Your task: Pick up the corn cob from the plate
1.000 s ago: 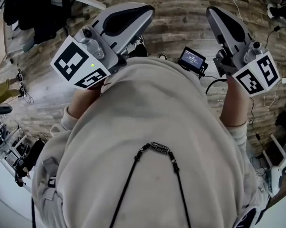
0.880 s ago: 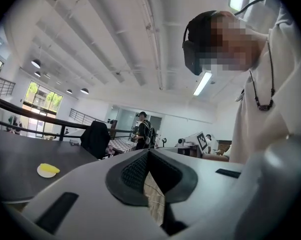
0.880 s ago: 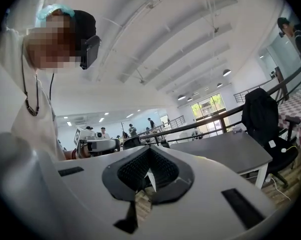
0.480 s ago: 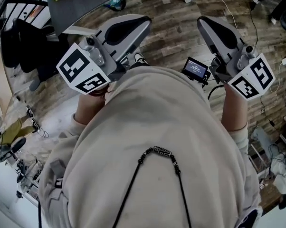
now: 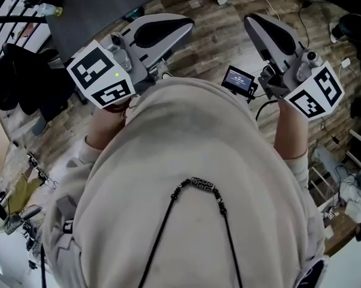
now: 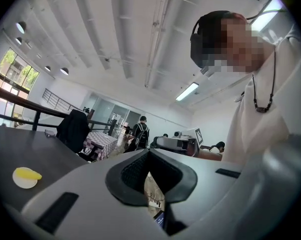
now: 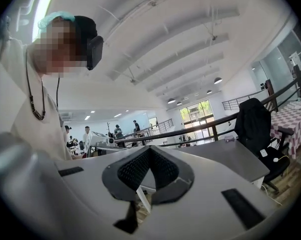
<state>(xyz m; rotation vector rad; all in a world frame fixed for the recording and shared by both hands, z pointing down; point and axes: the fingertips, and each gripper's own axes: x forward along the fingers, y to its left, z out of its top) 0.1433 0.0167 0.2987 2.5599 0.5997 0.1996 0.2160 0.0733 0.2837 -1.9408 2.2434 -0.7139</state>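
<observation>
Holding left gripper (image 6: 149,153) and right gripper (image 7: 150,149), fingers together and empty, well apart from the corn cob (image 6: 28,173) lying on its plate (image 6: 20,184) on the counter (image 6: 25,146). Probably handling light, stiff, roll-prone; gripping across the middle seeming best.

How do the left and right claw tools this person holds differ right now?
The left gripper sits close to the dark table; the right gripper is farther from it, over wooden floor. The left gripper's view catches the plate with the yellow corn cob on that table; the right gripper's view shows neither. Both are shut, holding nothing.
</observation>
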